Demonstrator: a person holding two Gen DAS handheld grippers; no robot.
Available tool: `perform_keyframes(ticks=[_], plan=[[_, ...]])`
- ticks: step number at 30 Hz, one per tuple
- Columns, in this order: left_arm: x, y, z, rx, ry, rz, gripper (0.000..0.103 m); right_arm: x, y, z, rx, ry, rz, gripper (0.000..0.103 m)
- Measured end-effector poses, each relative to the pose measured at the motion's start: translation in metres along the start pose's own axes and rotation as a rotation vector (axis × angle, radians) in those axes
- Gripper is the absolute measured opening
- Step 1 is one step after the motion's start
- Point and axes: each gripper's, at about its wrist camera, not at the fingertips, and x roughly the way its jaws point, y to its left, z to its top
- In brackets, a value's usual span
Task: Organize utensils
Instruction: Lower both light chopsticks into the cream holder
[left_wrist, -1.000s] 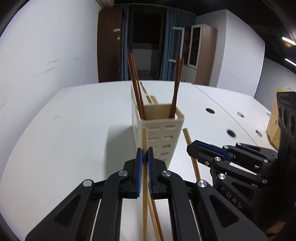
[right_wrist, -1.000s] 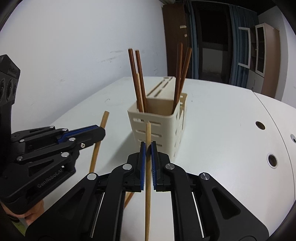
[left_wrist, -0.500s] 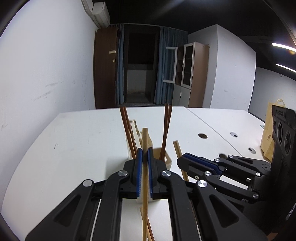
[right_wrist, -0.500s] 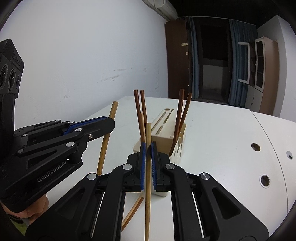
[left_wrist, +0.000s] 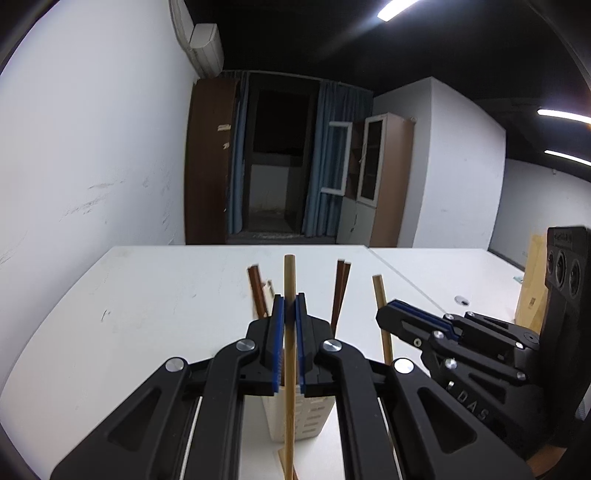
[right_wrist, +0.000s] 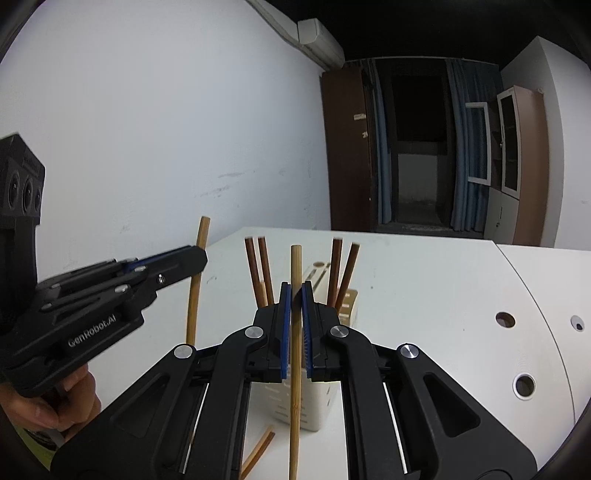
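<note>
My left gripper (left_wrist: 289, 306) is shut on a light bamboo chopstick (left_wrist: 289, 280), held upright above the table. My right gripper (right_wrist: 295, 295) is shut on another light bamboo chopstick (right_wrist: 296, 266), also upright. Each gripper shows in the other's view: the right one (left_wrist: 384, 319) with its stick (left_wrist: 380, 299), the left one (right_wrist: 195, 258) with its stick (right_wrist: 201, 236). A cream slotted utensil holder (right_wrist: 317, 410) stands just behind and below both grippers and holds several dark brown chopsticks (right_wrist: 258, 269). It also shows in the left wrist view (left_wrist: 314, 421).
The white table (right_wrist: 424, 280) has round cable holes (right_wrist: 505, 319) at the right. A loose brown chopstick (right_wrist: 258, 450) lies on the table in front of the holder. A brown paper bag (left_wrist: 532, 284) stands at the far right. A white wall runs along the left.
Both grippers have risen with their chopsticks, so the holder now sits lower in both views and is mostly hidden behind the fingers.
</note>
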Motion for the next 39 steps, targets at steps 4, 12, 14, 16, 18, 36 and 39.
perform_keyframes(ticks=[4, 12, 14, 16, 18, 36, 39], plan=[[-0.004, -0.001, 0.005, 0.004, -0.057, -0.021, 0.006, 0.002, -0.007, 0.005, 0.022, -0.037, 0.002, 0.005], [-0.020, -0.004, 0.011, -0.012, -0.218, -0.013, 0.006, 0.000, -0.015, 0.013, 0.054, -0.128, 0.003, 0.005], [-0.027, -0.003, 0.012, -0.022, -0.282, -0.011, 0.006, -0.005, -0.016, 0.016, 0.055, -0.175, 0.022, 0.005], [-0.032, -0.002, 0.013, -0.036, -0.330, -0.018, 0.006, -0.010, -0.016, 0.018, 0.058, -0.222, 0.036, 0.005], [-0.036, 0.000, 0.015, -0.042, -0.374, -0.022, 0.006, -0.012, -0.015, 0.022, 0.051, -0.263, 0.033, 0.005], [-0.033, 0.004, 0.004, -0.064, -0.651, -0.010, 0.006, -0.015, -0.021, 0.027, 0.063, -0.553, 0.033, 0.005], [-0.021, 0.004, 0.002, -0.058, -0.618, 0.006, 0.006, -0.006, -0.020, 0.023, 0.041, -0.554, 0.020, 0.005]])
